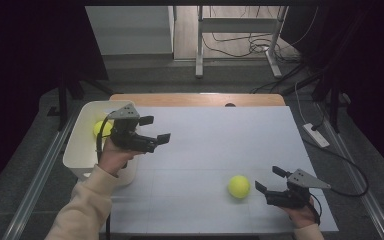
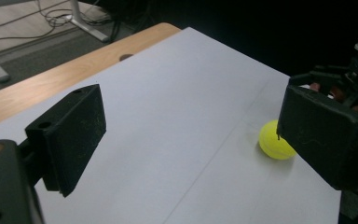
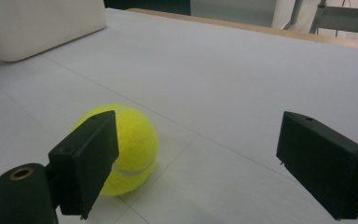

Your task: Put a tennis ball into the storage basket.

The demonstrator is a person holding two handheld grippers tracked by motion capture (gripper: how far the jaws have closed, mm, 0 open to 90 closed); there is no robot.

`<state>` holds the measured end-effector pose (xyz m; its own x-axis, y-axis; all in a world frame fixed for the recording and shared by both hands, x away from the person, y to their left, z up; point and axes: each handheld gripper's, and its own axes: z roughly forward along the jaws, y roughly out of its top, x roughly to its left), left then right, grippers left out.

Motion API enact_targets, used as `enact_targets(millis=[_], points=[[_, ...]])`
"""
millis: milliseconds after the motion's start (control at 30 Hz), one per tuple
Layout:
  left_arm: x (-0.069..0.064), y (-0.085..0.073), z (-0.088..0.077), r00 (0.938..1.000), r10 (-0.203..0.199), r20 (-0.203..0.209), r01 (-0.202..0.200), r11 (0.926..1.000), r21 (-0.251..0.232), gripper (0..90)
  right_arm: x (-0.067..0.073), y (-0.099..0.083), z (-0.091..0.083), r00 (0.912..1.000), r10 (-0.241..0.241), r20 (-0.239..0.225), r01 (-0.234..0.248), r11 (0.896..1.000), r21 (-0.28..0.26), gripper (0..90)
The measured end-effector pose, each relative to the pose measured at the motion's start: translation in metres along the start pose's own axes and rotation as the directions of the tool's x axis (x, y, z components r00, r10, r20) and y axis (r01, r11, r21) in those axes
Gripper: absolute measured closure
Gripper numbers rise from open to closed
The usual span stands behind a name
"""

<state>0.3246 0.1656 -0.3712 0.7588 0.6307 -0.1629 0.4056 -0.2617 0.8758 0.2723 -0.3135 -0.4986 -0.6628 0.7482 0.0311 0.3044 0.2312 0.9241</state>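
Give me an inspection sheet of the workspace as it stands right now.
Surface: white table, wooden strip at the far edge.
Job's things: one tennis ball on the table near the right tool; another tennis ball inside the white bin.
Clutter: nothing seen.
Grippers: left tool open, empty, beside the bin; right tool open, empty, facing the near ball.
Cables: one trails from each tool; loose cables on the floor.
Surroundings: dark curtains, desk legs.

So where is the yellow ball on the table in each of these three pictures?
High view: tennis ball lies lower right of centre on the white table, just left of the right gripper.
Left gripper view: at right, partly behind a jaw.
Right gripper view: lower left, behind the left jaw.
Shared landmark: the table's wooden far edge.
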Motion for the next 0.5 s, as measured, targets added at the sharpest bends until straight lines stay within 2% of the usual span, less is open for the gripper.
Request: enact_targets(millis=[300, 500], points=[[-0.012, -0.003, 0.018, 0.9989, 0.021, 0.042, -0.022, 0.9993, 0.030, 8.2, 0.001, -0.001, 0.001, 1.0000, 0.002, -0.002, -0.002, 1.000, 0.005, 12.6], [-0.015, -0.007, 0.032, 0.9973, 0.012, 0.073, -0.016, 0.9984, 0.055, 8.0, 0.001, 0.000, 0.001, 1.0000, 0.007, 0.002, -0.007, 1.000, 0.000, 12.6]])
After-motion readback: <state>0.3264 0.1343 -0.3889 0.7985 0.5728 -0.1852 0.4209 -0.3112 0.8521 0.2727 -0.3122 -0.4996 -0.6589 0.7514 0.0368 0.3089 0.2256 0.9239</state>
